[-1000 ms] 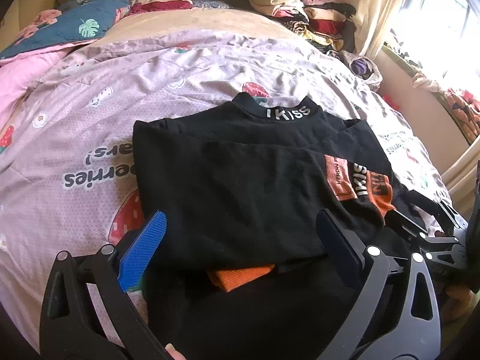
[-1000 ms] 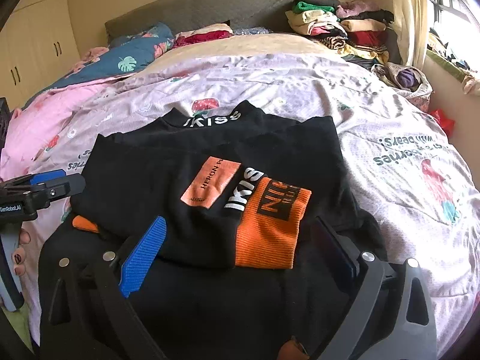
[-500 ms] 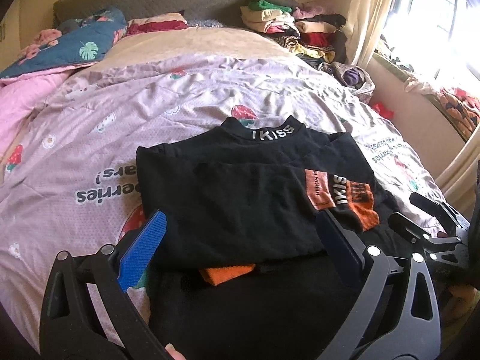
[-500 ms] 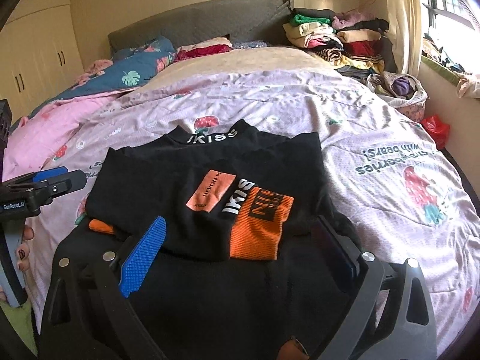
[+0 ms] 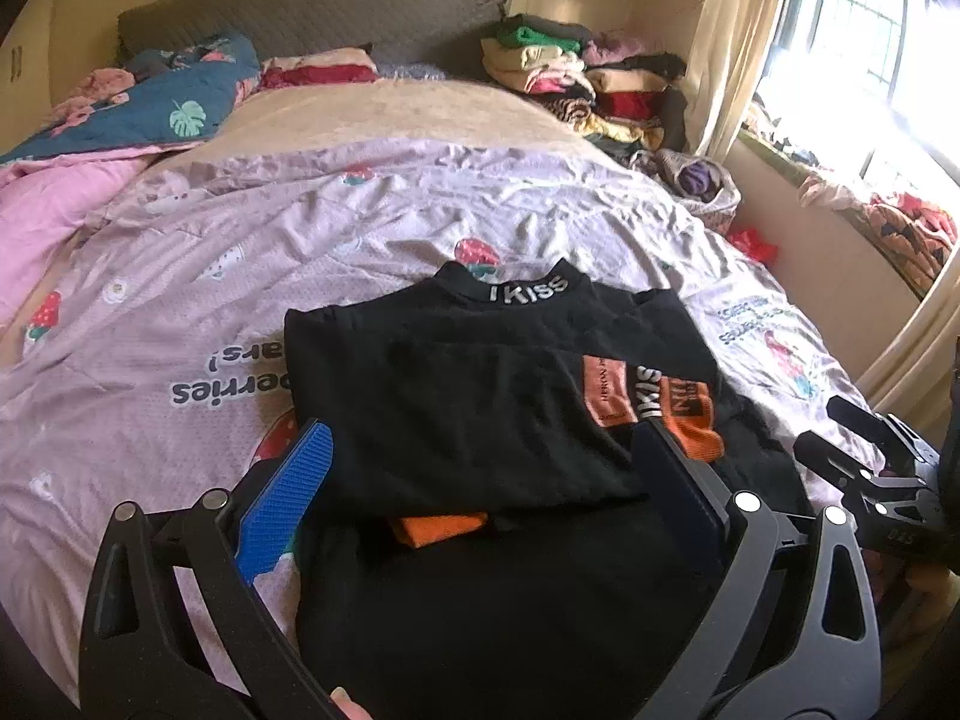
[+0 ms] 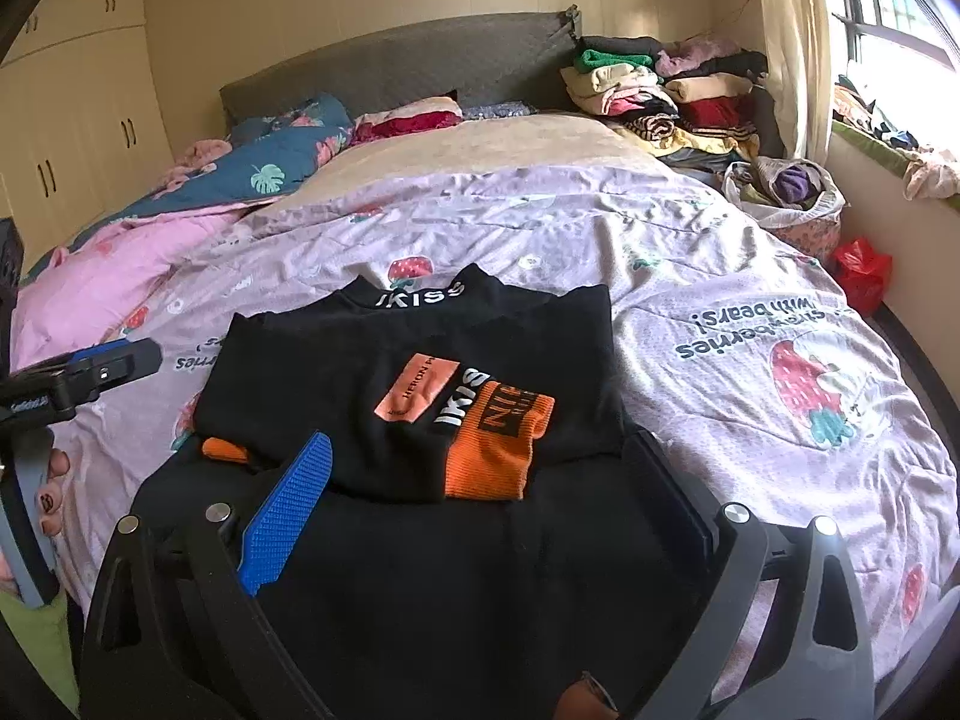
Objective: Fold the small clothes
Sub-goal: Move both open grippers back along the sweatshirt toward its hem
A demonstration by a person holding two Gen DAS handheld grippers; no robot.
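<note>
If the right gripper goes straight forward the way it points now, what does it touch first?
Most likely the black top on the bed: the open right gripper points at its folded-over sleeve with the orange cuff. How high the gripper hangs above the cloth is unclear.

- We see open quilt on all far sides of the black shirt.
- Stacked clothes and a bag crowd the far right corner.
- Pillows block the headboard end.
</note>
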